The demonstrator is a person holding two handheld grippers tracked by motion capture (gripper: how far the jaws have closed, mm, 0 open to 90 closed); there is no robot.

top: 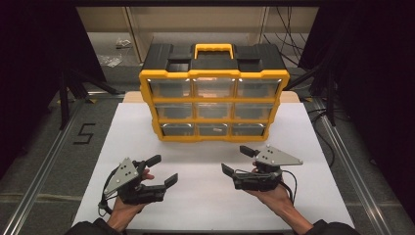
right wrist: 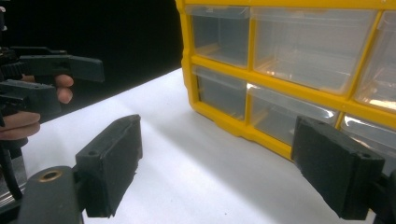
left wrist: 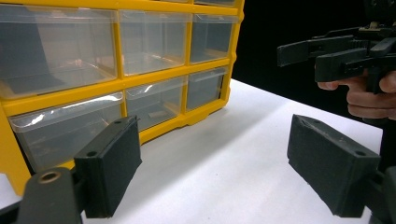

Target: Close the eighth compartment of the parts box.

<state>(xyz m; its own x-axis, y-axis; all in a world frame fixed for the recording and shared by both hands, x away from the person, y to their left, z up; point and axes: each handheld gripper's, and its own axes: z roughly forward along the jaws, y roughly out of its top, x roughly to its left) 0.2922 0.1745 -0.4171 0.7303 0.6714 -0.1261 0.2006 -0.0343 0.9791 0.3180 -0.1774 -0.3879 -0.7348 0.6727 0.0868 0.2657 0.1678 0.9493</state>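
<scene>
A yellow and black drawer cabinet [top: 213, 98] stands upright at the back of the white table [top: 210, 196], with three rows of clear plastic drawers, all pushed in. My left gripper [top: 162, 170] hovers at the front left, open, nothing between its pads [left wrist: 112, 168]. My right gripper [top: 240, 159] is held at the front right, also open and empty. Both point toward the cabinet [left wrist: 116, 79], which stands close ahead of the right gripper's pads [right wrist: 114, 158]. The clear drawers [right wrist: 280, 42] look mostly empty; a small item lies in a bottom drawer [left wrist: 156, 113].
Bare white tabletop lies between the grippers and the cabinet. Metal rails [top: 44, 161] run along both sides of the table. A floor mark reading 5 [top: 84, 133] lies at the left. Cables [top: 288, 29] and shelving stand behind the cabinet.
</scene>
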